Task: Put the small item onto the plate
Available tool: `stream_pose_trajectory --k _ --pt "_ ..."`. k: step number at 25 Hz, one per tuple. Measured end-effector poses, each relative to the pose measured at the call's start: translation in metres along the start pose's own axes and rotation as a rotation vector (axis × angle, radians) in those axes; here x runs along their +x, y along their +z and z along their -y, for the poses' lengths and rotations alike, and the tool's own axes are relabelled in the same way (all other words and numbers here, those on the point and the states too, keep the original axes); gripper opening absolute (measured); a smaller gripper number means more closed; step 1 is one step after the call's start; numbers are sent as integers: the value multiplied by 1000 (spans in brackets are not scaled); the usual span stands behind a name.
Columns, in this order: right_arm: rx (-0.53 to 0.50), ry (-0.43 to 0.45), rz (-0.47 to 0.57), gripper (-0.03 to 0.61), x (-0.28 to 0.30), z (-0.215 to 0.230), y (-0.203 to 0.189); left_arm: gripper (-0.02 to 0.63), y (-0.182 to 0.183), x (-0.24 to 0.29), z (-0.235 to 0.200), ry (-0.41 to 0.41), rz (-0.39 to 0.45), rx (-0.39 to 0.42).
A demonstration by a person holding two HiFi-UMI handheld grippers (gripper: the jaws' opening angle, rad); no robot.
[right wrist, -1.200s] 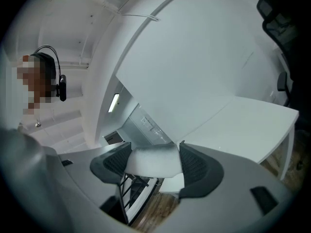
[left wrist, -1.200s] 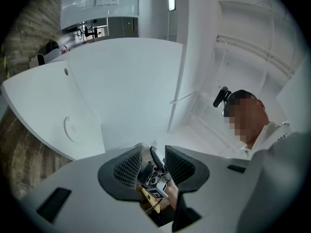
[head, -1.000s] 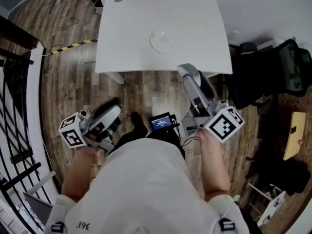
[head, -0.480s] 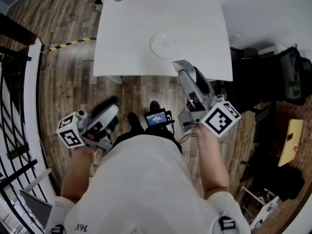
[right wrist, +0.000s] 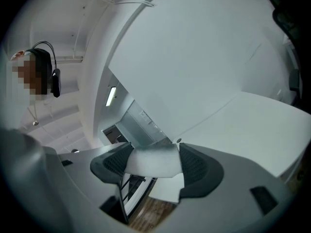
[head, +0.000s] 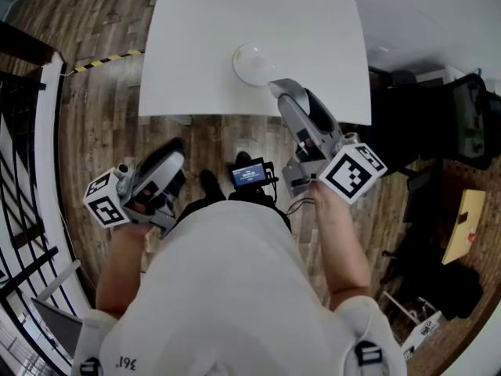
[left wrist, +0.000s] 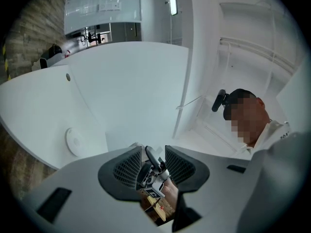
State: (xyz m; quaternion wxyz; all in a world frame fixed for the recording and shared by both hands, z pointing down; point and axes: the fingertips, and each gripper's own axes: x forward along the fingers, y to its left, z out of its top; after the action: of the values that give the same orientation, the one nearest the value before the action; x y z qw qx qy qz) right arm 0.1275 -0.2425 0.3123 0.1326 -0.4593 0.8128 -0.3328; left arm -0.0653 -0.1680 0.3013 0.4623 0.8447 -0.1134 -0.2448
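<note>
So, right gripper (head: 282, 92) fingers were clamped on small white item (right wrist: 153, 162), held above table (head: 313, 30) just beside plate (head: 252, 63). Left gripper (head: 174, 151) hung low over wood floor (head: 102, 100), fingers apart, empty.

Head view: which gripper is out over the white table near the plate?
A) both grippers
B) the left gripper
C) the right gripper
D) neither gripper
C: the right gripper has its tip over the table right by the plate, while the left gripper is over the wooden floor, short of the table.
</note>
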Motion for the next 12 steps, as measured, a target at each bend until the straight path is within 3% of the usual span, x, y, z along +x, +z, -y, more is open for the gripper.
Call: stream_pose_trajectory --k 12 --pt "-22 -61 -76 301 8 36 -13 137 -5 20 -23 13 -11 -9"
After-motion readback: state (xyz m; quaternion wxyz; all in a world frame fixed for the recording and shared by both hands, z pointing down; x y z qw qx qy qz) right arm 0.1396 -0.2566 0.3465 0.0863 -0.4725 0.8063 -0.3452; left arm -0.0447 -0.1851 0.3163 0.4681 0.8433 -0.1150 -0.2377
